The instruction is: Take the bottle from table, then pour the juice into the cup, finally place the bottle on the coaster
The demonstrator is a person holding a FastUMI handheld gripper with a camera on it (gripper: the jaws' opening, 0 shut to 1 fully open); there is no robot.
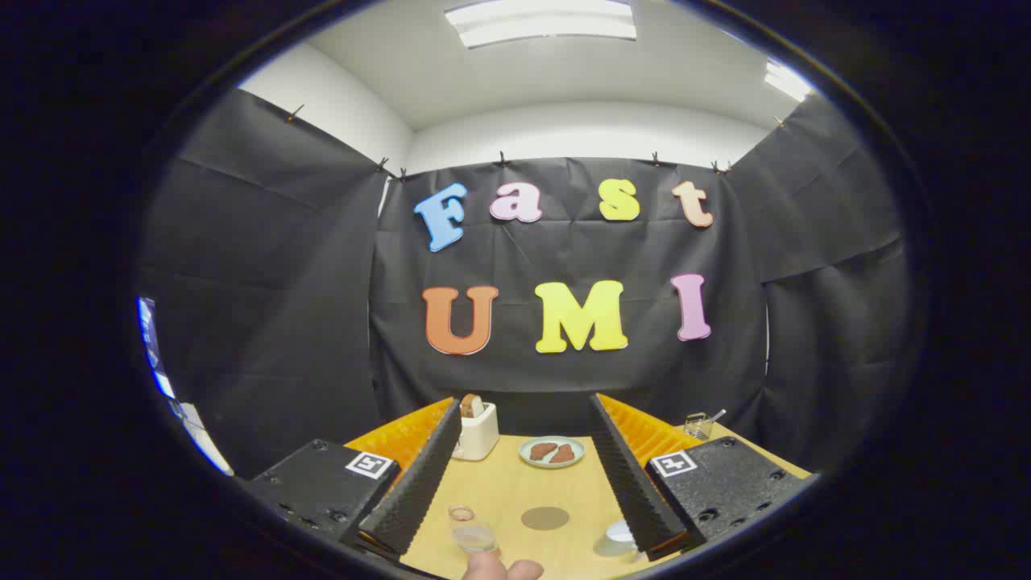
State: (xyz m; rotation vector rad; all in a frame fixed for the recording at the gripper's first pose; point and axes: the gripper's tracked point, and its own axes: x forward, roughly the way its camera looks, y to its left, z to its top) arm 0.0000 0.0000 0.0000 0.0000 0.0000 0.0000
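My gripper (524, 404) is held above the wooden table (515, 483), open wide, with nothing between its fingers. A small clear bottle (469, 532) stands on the table low down, just inside the left finger (419, 483). A round grey-brown coaster (544, 517) lies flat on the table to the right of the bottle, between the fingers. A pale cup (617, 538) stands further right, partly hidden by the right finger (628, 475). A person's fingertips (503, 570) show at the near table edge beside the bottle.
At the table's far side stand a white toaster with a slice of bread (475, 431), a pale plate with brown food (552, 451) and a small wire basket (699, 424). Black cloth walls close the booth behind and on both sides.
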